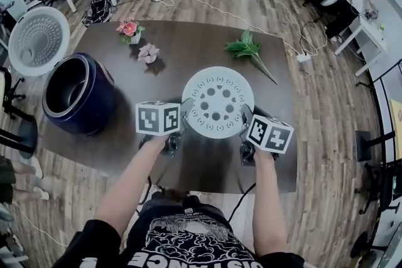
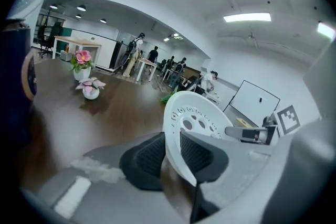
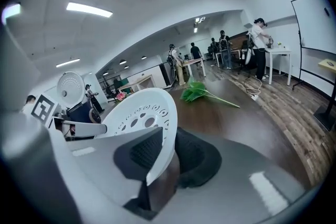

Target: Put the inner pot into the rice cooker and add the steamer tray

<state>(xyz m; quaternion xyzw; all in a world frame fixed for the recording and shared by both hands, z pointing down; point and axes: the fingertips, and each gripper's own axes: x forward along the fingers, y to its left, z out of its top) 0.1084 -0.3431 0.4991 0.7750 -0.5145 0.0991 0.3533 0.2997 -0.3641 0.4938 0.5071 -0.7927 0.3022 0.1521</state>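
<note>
Rice cooker (image 1: pixel 75 100) sits on the desk (image 1: pixel 188 41) well off to the left of my left gripper (image 1: pixel 183 116), its lid (image 1: pixel 38 41) swung open. Two small flower pots (image 1: pixel 149 53) stand beyond that gripper. I have the left gripper clamped on the near-left rim of the white steamer tray (image 1: pixel 218 101), pads (image 2: pixel 144 157) pressing either face of it. The tray hangs between my two grippers, held above the desk. My right gripper (image 1: pixel 245 123) is clamped on the near-right rim in the same way. A green sprig (image 1: pixel 248 50) lies on the desk beyond it.
</note>
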